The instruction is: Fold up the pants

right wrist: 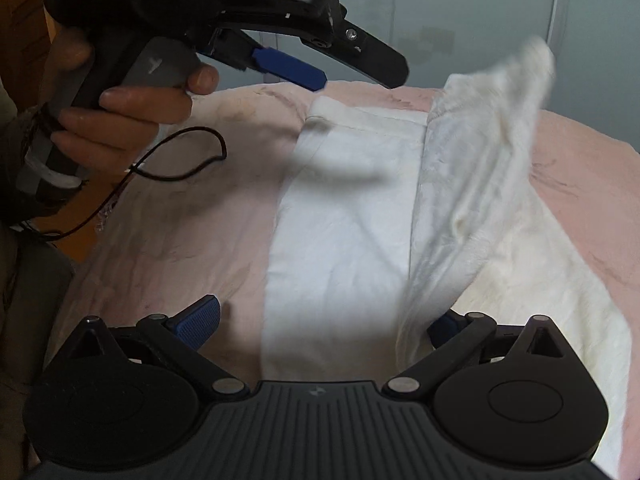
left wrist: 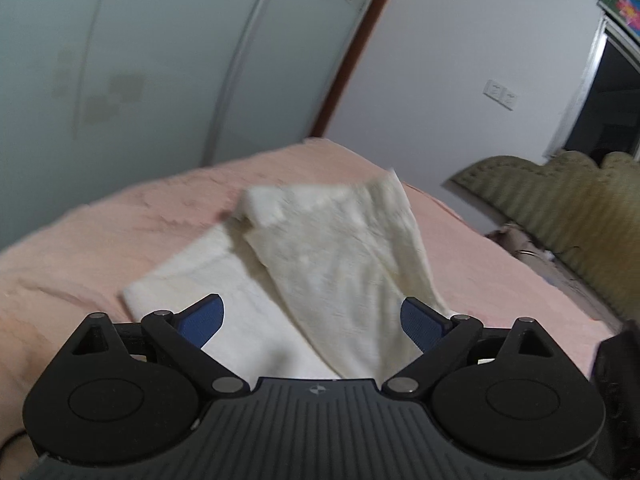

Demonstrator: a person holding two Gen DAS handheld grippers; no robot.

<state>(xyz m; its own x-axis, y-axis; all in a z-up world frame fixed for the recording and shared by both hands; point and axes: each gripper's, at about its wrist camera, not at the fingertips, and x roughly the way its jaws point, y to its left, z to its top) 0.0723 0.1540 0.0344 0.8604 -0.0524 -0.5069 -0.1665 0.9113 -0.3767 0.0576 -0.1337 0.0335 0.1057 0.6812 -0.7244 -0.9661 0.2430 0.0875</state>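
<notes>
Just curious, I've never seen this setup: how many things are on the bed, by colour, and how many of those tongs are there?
Cream: 1, the pants
Pink: 1, the blanket under them
Black with blue pads: 2, left tongs and right tongs, both open
Total: 4

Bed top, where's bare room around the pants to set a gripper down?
Bare pink bedspread lies left of the white pants, below the left gripper. Another strip runs toward the green headboard. The raised pants flap crowds the middle.
</notes>
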